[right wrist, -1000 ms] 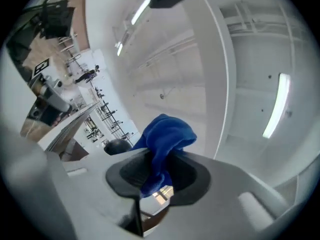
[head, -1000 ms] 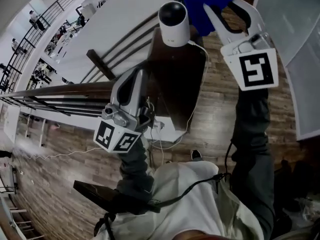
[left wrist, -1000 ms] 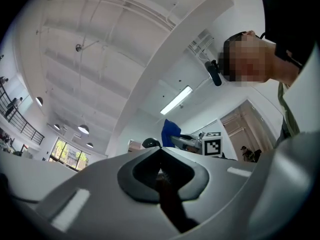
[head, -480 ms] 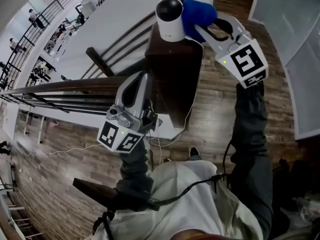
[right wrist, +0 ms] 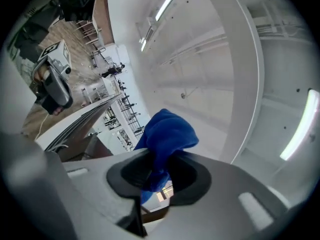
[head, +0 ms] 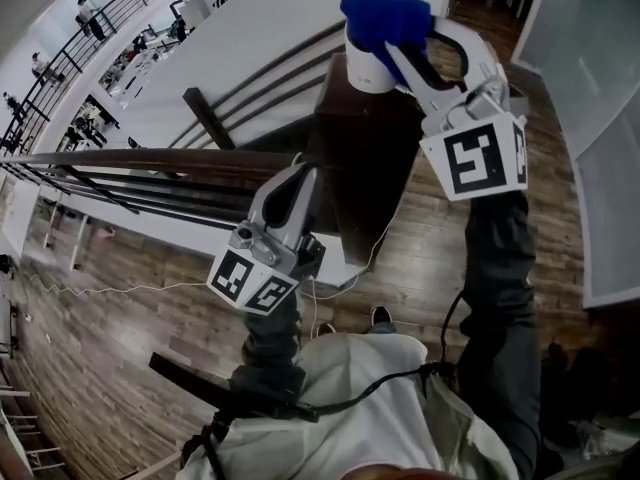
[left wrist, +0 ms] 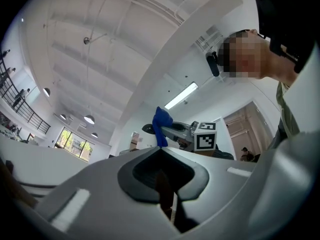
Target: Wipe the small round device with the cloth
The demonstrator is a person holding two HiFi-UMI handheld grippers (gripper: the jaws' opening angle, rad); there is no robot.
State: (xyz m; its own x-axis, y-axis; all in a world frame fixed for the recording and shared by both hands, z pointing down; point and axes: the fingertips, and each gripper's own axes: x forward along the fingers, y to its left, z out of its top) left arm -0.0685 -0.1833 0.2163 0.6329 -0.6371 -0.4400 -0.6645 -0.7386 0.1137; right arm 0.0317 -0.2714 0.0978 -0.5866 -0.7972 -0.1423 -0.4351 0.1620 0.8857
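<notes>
The small round device [head: 366, 70] is a white cylinder standing on a dark wooden post top [head: 365, 168] in the head view. A bunched blue cloth [head: 385, 13] lies over its top and hides the dome. My right gripper [head: 398, 40] is shut on that cloth and reaches in from the right, its marker cube lower down. In the right gripper view the blue cloth [right wrist: 167, 136] is pinched in the right gripper [right wrist: 152, 181]. My left gripper [head: 302, 175] hangs lower left of the device, shut on nothing, apart from it. The left gripper [left wrist: 162, 186] looks up at the blue cloth [left wrist: 161, 126].
A dark handrail [head: 150, 163] with metal bars runs left from the post, with a drop to a lower floor beyond. A white cable [head: 385, 223] trails down the post's side. Wooden flooring [head: 420, 268] lies below, and the person's pale shirt [head: 340, 408] fills the bottom.
My right gripper has carried the cloth from the device's right side up over its top, so the black dome is now covered. The left gripper has barely moved.
</notes>
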